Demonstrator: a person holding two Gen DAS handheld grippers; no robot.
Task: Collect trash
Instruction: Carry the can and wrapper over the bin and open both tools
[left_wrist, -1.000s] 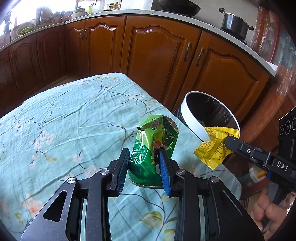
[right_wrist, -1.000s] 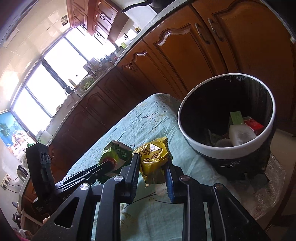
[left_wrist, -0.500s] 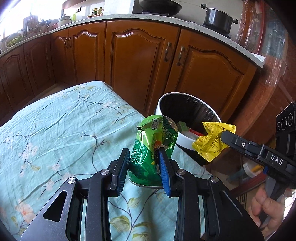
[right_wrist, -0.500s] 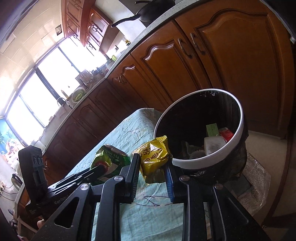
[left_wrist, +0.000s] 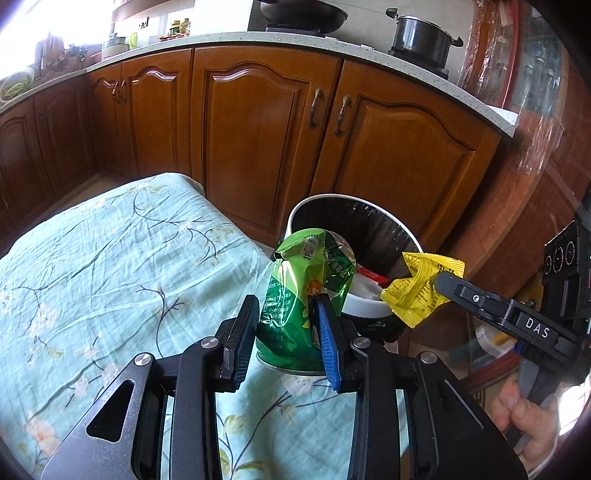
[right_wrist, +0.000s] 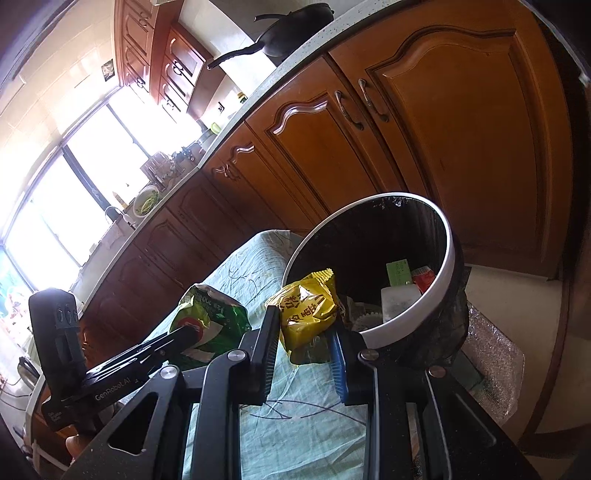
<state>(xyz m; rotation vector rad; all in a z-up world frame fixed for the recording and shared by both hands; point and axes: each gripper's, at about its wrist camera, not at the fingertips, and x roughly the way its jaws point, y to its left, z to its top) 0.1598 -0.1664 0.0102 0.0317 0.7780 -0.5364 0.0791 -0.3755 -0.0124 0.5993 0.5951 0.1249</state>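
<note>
My left gripper (left_wrist: 286, 325) is clamped on the green snack bag (left_wrist: 303, 291), crumpled, glossy, torn open at the top with silver lining showing; it sits centre frame in the left view, in front of the bin's near rim; my right gripper (right_wrist: 304, 334) is clamped on the yellow wrapper (right_wrist: 308, 308), creased, red print, held centre frame in the right view at the near left rim of the trash bin (right_wrist: 417, 321); bin is white-rimmed with a black liner, scraps inside: a green card, something red, a white block, hard to identify; wrapper's lower end is hidden behind my fingers; print on both too small to read; teal floral tablecloth (left_wrist: 110, 266) fills lower left; brown wooden cabinets (left_wrist: 255, 122) behind; pot (left_wrist: 421, 37) on the counter upper right; bright window (right_wrist: 74, 177) at left of the right view.
</note>
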